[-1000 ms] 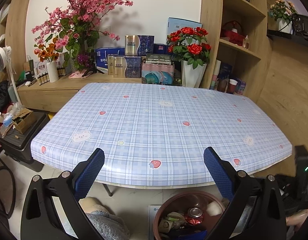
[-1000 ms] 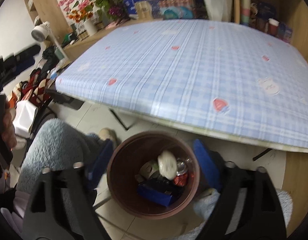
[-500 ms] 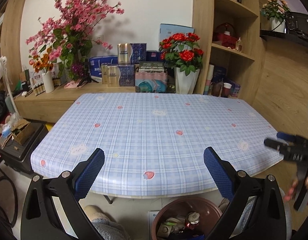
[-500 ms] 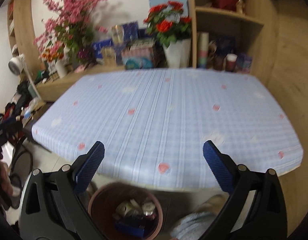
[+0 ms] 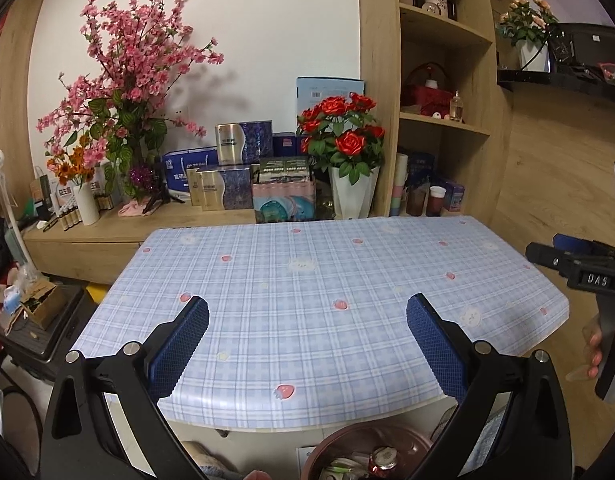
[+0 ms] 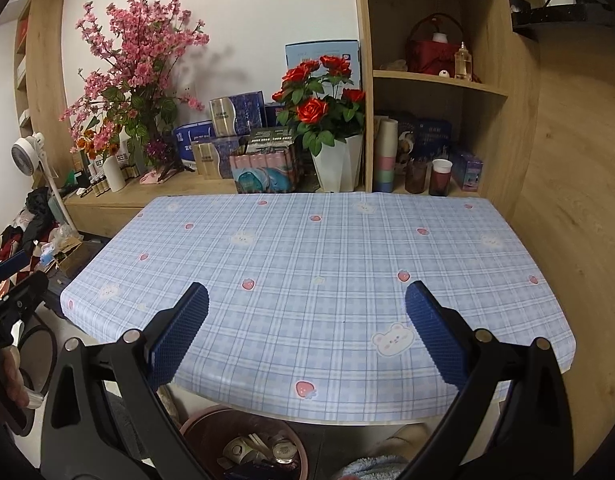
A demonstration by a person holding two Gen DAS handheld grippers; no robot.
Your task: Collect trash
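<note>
Left wrist view: sits behind the left hand-held gripper (image 5: 307, 328), looking forward and slightly down over the near edge of the bench (image 5: 307, 280) toward the shelf wall (image 5: 439, 80). Bin (image 5: 347, 456) cut off at bottom centre; the right hand-held gripper (image 5: 563, 252) enters at the right edge.

Right wrist view: same kind of seat behind the right hand-held gripper (image 6: 307, 320), same heading, similarly near. Bin (image 6: 211, 436) at bottom left of centre.

Shared: whole bench top, rose pot (image 5: 353, 196), pink blossoms (image 5: 127, 68), shelves, bin.
</note>
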